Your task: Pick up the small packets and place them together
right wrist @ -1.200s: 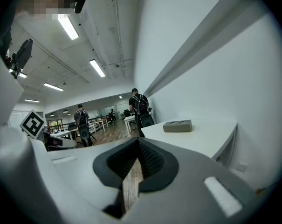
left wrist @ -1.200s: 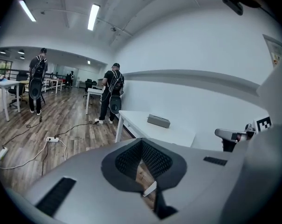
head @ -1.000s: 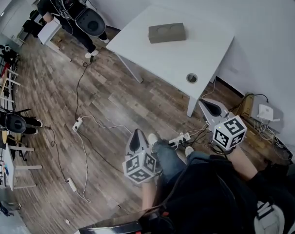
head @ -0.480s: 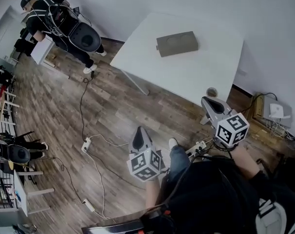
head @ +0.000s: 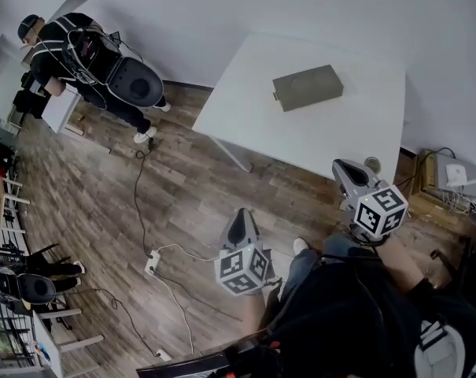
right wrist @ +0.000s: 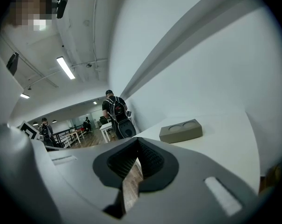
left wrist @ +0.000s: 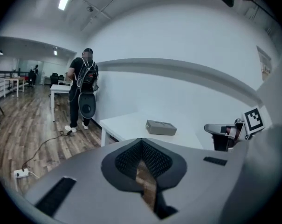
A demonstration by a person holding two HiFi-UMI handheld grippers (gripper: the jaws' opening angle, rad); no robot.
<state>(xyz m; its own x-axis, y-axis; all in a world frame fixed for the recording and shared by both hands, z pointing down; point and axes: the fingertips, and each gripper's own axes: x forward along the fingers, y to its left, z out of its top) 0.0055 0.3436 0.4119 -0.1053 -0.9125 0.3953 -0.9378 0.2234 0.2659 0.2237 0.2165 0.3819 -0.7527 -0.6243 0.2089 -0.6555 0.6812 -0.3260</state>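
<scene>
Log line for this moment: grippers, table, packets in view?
left gripper: shut, empty | right gripper: shut, empty | table: grey box on it | packets: none in view

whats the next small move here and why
Probably step closer to the white table and bring both grippers over it. The left gripper and right gripper are shut on nothing, the left over the wooden floor, the right near the table's edge. Only a grey box shows on the table; no small packets are visible yet.

Grey left gripper [head: 241, 215] and right gripper [head: 344, 166], black-and-white marker cubes [head: 243, 268], black top [head: 340, 313]
</scene>
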